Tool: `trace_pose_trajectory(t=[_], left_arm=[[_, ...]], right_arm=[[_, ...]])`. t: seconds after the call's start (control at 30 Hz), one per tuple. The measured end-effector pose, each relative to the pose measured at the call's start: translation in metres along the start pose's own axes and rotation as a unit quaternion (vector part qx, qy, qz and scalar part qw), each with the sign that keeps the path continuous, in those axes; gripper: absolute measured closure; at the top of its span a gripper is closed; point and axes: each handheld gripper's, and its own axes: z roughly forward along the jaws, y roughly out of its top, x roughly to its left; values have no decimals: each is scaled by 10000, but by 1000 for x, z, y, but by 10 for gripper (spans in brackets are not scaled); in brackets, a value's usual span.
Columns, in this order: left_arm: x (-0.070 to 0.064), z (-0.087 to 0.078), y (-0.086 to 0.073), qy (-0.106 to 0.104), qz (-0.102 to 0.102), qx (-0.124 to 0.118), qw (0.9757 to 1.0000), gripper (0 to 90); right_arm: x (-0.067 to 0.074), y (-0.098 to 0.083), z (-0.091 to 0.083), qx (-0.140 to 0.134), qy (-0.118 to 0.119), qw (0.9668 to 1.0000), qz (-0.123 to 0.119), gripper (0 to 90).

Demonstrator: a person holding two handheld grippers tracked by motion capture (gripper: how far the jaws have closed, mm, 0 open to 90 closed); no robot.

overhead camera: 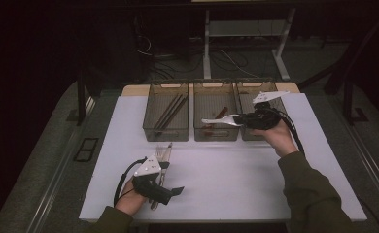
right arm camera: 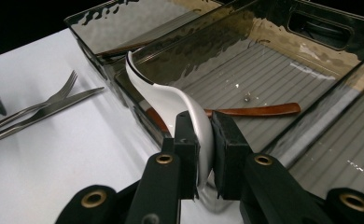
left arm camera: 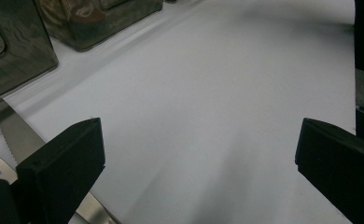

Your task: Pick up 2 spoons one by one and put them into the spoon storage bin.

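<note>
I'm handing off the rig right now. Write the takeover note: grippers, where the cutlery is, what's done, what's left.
Right gripper: shut on the white spoon, held above the middle bin.
Left gripper: open, holding nothing, beside the knife and fork on the white table.
Done: chopsticks lie in the left bin; a brown spoon lies in the middle bin.
Left: probably drop the white spoon, then bin the knife and fork.

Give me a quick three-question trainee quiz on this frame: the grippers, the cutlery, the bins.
1. True or false: the right gripper is shut on a white spoon.
2. How many bins stand on the table?
3. The left gripper is: A open, B shut on a fork, C shut on a knife.

Key: 1 true. 2 three. 3 A; its fingers stand wide apart, with the knife lying on the table beside them.
</note>
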Motion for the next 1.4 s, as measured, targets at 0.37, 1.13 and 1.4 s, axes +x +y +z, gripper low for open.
trace_pose_trajectory(t=[0.37,1.13,1.4], left_arm=[[0,0,0,-11,-8,-20,10000,6],[0,0,0,0,-24,-24,10000,6],[0,-1,0,55,-45,-25,10000,6]], right_arm=[[0,9,28,305,2,9995,-24,805],[-3,8,29,293,-28,9994,169,658],[1,6,11,59,-38,9998,194,542]])
